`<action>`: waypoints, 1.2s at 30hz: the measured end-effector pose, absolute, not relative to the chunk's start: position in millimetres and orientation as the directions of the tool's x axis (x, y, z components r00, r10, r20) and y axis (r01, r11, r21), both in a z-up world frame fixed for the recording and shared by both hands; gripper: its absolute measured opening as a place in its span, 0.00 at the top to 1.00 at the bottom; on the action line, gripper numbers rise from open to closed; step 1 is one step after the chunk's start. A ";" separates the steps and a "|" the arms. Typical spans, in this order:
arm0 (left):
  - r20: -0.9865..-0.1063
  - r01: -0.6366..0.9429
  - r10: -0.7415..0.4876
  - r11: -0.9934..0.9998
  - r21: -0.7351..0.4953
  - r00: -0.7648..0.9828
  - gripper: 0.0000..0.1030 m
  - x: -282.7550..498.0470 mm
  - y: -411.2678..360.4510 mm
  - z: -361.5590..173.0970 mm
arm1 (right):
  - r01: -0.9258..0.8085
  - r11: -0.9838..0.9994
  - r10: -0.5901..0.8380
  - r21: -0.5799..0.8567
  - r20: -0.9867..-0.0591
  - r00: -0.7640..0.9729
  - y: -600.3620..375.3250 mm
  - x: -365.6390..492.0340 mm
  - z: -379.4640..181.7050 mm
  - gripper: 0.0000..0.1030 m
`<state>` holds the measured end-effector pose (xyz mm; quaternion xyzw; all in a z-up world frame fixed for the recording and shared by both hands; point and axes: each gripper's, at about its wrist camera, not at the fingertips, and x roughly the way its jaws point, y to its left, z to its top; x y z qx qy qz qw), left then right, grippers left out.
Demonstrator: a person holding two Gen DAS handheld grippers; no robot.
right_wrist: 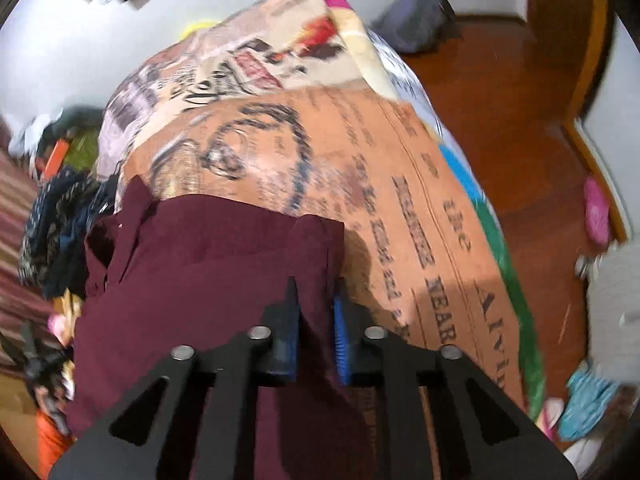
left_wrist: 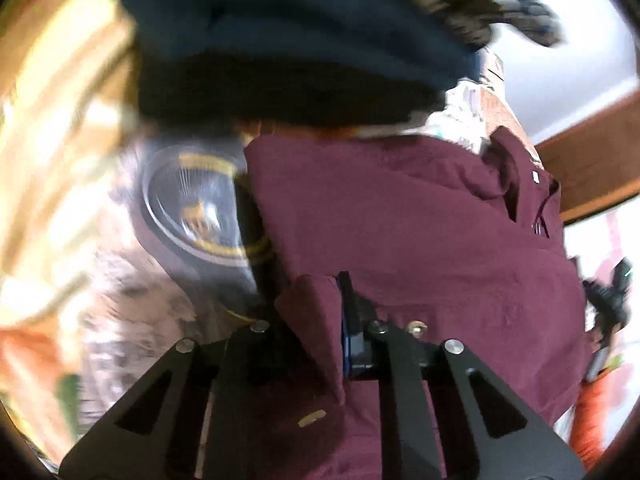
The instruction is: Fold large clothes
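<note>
where the left gripper (left_wrist: 340,320) meets the cloth, its jaws are pinched on a folded edge of the maroon shirt (left_wrist: 400,216), a flap of the fabric standing up between the black fingers (left_wrist: 352,308). the right gripper (right_wrist: 316,320) likewise has its blue-padded jaws pressed together on a bunched edge of the same maroon shirt (right_wrist: 208,256), which drapes down to the left of that gripper. the shirt spreads over the bed, and in the left wrist view its collar and button placket (left_wrist: 536,200) lie toward the right. beneath and beyond it runs a printed bedsheet (right_wrist: 360,160) in orange and cream with newspaper-style lettering and a drawn face. beside the shirt in the left view lies a round dark printed emblem with a gold ring (left_wrist: 200,204), blurred. a stack of folded dark blue clothes (left_wrist: 280,24) sits farther off. patterned dark garments (right_wrist: 56,216) are heaped at the left of the right view, and a wooden floor (right_wrist: 520,128) shows past the bed.
</note>
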<state>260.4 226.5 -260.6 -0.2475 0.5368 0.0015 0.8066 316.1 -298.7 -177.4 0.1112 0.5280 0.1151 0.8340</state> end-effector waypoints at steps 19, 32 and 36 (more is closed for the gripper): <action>-0.894 -0.279 -0.033 0.944 -0.174 0.446 0.84 284.6 220.7 -238.7 | -0.113 0.968 0.249 0.222 -0.869 0.427 -287.1 357.5 -169.6 0.90; -0.892 -0.285 0.077 0.957 -0.059 0.444 0.62 268.8 207.8 -234.4 | -0.137 0.983 0.176 0.121 -0.835 0.522 -286.7 324.0 -137.3 0.89; -0.872 -0.282 0.137 0.959 -0.001 0.470 0.55 247.4 206.3 -216.2 | -0.146 0.981 0.188 0.127 -0.810 0.556 -288.1 311.7 -120.9 0.83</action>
